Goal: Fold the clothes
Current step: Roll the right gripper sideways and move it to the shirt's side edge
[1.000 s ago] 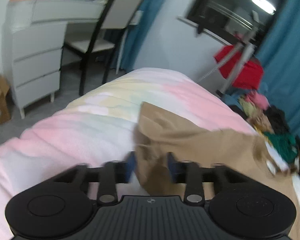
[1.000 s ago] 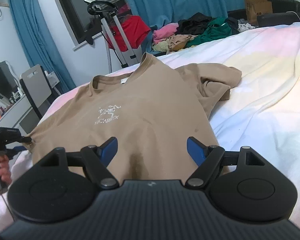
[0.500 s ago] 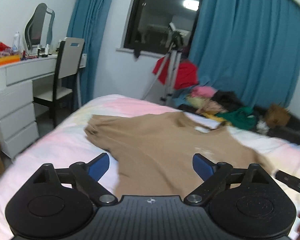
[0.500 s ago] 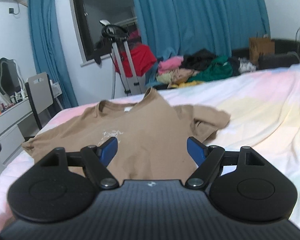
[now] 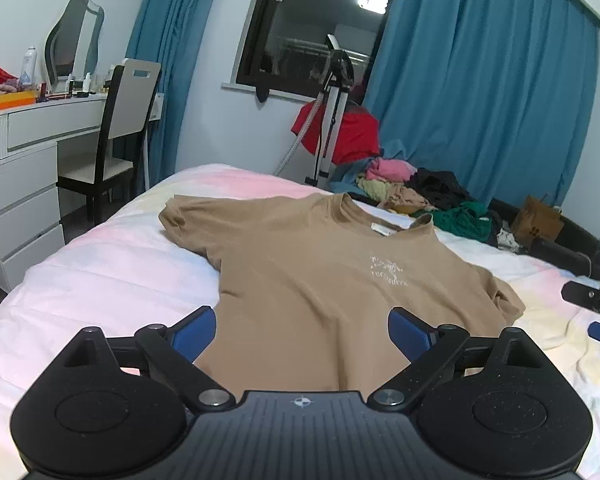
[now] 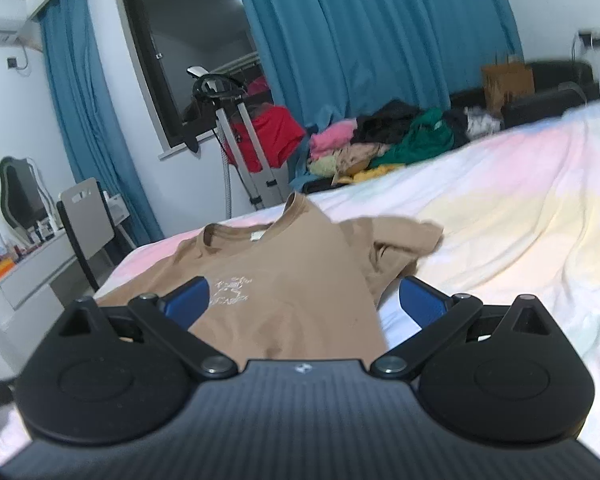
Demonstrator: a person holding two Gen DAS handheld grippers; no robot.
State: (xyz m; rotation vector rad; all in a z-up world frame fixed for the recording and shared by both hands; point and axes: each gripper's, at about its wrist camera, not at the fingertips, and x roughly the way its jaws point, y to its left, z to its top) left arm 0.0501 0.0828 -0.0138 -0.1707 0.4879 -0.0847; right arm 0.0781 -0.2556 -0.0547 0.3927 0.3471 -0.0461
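Currently we've got the tan T-shirt (image 5: 320, 280) lying front-up on the pastel bed cover (image 5: 112, 264), collar toward the window (image 5: 320, 28), one sleeve spread flat, the other bunched. Left gripper (image 5: 302, 330) hovers over the hem end, jaws wide apart, nothing gripped. Right gripper (image 6: 304, 300) is opening, pads off the cloth, shirt showing between them. Pile of clothes (image 5: 424, 196) sits beyond the bed's far edge.

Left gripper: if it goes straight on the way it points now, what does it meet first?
Most likely the tan short-sleeved T-shirt lying flat on the pastel bedspread. The left gripper, open with nothing between its fingers, tilts down toward the shirt's lower body; exact depth is unclear.
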